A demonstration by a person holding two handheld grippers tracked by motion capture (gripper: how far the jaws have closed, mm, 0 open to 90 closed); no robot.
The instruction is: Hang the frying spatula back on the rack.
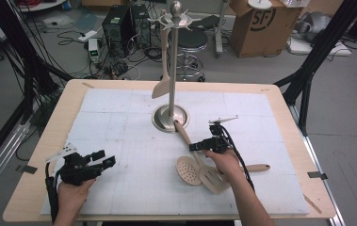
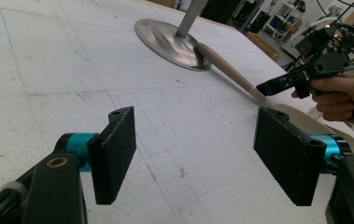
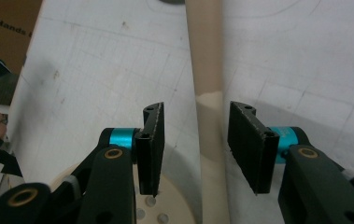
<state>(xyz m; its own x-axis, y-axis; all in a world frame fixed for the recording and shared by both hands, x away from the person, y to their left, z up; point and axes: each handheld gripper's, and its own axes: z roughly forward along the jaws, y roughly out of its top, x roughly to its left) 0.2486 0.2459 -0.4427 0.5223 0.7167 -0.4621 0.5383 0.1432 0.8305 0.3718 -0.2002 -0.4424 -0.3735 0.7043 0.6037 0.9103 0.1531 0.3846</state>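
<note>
A white gridded mat (image 1: 119, 136) covers a pale wooden table (image 1: 58, 122). At its near edge the person's left hand (image 1: 70, 197) holds the left gripper (image 1: 101, 160) just above the mat, jaws spread wide with nothing between them. Toward the right, the right hand (image 1: 223, 160) lowers the right gripper (image 1: 196, 147) over a beige spatula (image 1: 185, 136); its jaws are parted on either side of the handle, not yet pinching it. The spatula lies flat on the mat, handle end touching the round base of a metal stand (image 1: 170, 117), slotted blade near the person. Just beside it lie a round perforated skimmer (image 1: 188, 170) and another wooden-handled utensil (image 1: 256, 167). A beige turner (image 1: 163, 84) hangs from the stand's top. Beyond the table are a grey floor, tangled cables, a stool (image 1: 191, 47) and a cardboard box (image 1: 261, 23).

The right gripper view shows the handle (image 3: 207, 70) running between the jaws and the skimmer's holes (image 3: 160, 212) below. The left gripper view shows the stand's base (image 2: 170, 44) and the right gripper (image 2: 277, 86) from the side.
</note>
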